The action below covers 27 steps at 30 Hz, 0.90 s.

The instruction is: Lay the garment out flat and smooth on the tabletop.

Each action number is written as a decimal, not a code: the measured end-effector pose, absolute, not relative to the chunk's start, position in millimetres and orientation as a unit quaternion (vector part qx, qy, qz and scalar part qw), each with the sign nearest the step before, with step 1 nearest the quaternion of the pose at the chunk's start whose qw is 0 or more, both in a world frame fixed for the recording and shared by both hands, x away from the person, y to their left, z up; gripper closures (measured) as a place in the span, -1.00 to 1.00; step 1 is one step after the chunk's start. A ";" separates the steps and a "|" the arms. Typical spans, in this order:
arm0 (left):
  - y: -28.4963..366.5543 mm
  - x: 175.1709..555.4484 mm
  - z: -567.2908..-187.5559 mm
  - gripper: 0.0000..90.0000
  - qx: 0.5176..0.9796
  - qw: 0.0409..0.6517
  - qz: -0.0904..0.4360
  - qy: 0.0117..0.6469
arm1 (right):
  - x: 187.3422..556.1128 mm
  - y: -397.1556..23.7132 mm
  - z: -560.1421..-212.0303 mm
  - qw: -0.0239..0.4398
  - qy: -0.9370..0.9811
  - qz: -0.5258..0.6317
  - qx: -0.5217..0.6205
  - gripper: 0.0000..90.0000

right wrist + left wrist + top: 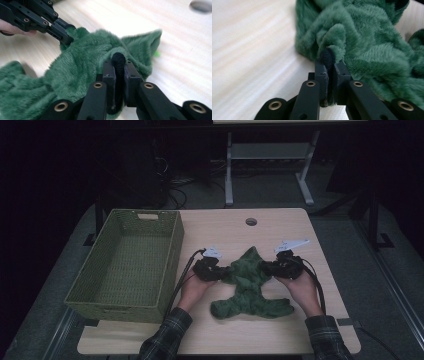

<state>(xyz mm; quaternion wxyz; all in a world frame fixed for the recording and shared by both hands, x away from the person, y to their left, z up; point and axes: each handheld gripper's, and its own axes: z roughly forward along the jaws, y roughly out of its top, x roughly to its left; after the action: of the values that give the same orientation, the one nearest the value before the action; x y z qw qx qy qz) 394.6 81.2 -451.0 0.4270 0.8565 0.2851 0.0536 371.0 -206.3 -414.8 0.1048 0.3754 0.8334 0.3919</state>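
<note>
The fuzzy dark green cloth garment lies crumpled near the front of the pale wooden table. The left gripper pinches its left edge (a dark trim sits between the jaws), and the right gripper pinches its right edge. Farther left stands a green woven basket.

A dark green plush garment lies crumpled on the light wooden surface, right of the green basket. Its fleecy pile is bunched into folds, a dark trimmed edge pinched up at each side.
</note>
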 end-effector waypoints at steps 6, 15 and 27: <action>99.2 382.6 -416.3 0.88 0.833 0.458 0.113 0.289 | 361.9 -219.7 -388.6 0.146 0.818 0.429 0.354 0.83; 95.0 366.8 -449.4 0.87 0.865 0.401 0.073 0.293 | 350.4 -228.5 -439.0 0.091 0.828 0.396 0.387 0.85; 88.6 366.8 -454.3 0.41 0.869 0.389 0.052 0.301 | 346.8 -235.3 -456.9 0.068 0.829 0.379 0.406 0.54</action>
<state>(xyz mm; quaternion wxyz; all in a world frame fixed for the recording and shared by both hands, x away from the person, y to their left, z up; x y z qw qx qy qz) 366.8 88.6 -454.3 0.3889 0.8691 0.3011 0.0523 346.8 -235.3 -456.9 0.0681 0.4057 0.8290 0.3788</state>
